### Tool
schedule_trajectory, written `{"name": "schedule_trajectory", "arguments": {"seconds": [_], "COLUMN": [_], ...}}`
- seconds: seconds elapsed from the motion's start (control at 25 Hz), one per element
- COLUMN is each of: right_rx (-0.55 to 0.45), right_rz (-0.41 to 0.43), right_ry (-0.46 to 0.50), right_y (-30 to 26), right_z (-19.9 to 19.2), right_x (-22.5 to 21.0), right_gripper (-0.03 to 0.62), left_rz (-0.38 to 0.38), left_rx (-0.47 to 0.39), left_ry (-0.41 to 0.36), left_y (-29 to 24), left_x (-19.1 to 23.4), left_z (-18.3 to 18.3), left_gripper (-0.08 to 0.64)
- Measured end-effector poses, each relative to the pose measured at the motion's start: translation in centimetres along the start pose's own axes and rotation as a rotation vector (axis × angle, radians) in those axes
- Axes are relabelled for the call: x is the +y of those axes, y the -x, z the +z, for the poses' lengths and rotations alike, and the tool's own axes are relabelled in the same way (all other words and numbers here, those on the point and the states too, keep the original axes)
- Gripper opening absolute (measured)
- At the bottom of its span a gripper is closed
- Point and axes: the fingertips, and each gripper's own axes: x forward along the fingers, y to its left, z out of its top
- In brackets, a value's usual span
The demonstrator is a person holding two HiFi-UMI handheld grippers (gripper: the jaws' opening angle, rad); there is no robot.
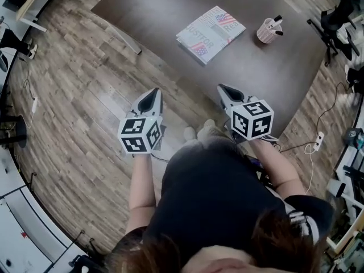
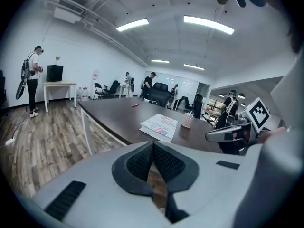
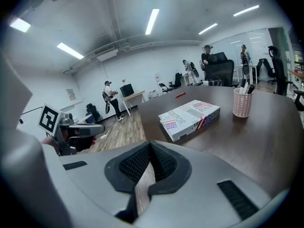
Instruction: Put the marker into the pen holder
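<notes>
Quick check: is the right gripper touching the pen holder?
Apart. The head view shows the right gripper held in front of the person, with a stretch of bare table between it and the pen holder.

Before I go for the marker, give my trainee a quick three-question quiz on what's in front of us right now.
1. True or false: the left gripper is holding a marker.
2. In the head view, what stands to the right of the book? A) pen holder B) laptop C) mug
3. Fill in: the red marker lies on the ___, beyond the book.
Key: 1 false, its jaws are shut on nothing. 2 A. 3 table.
</notes>
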Motion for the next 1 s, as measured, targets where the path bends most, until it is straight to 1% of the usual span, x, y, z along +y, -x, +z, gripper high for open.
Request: {"name": "schedule_trajectory", "arguments": {"seconds": [0.24,0.44,0.72,0.88,0.96,1.0], "right_rx": [-0.042,-0.065,-0.099,-0.119,-0.123,-0.123], "right_rz": [0.010,0.028,0.013,0.013,0.007,0.001], "right_ry": [-0.014,0.005,-0.009,-0.043,-0.058,-0.065], "right_y": [0.1,0.0,-0.1,-0.1,-0.6,-0.9], "right_z": [2.5,4.3,6.7,8.1,8.6,8.8], "right_x": [-2.2,-4.2,-7.3,-8.0,-8.6,-9.0], "right_gripper": [0.020,0.019,0.018,0.019,0.020,0.020], "left_rz": [-0.024,-0.024,-0.060,-0.100,-0.115,-0.122], "left_rx": [-0.019,-0.038,-0.024,-0.029,-0.040,-0.041], "left_ry": [-0.063,-0.111,-0.223,-0.228,-0.244,-0.258], "left_y": [-3.7,-6.8,-10.6,-13.1,-14.9,-15.9], "left_x": [-1.5,-1.9,-1.9,-1.2,-0.8,-0.5], "left_z": [3.1,6.1,9.6,12.3,14.0,14.8], "left_gripper": [0.028,0.028,0.028,0.029,0.029,0.045]}}
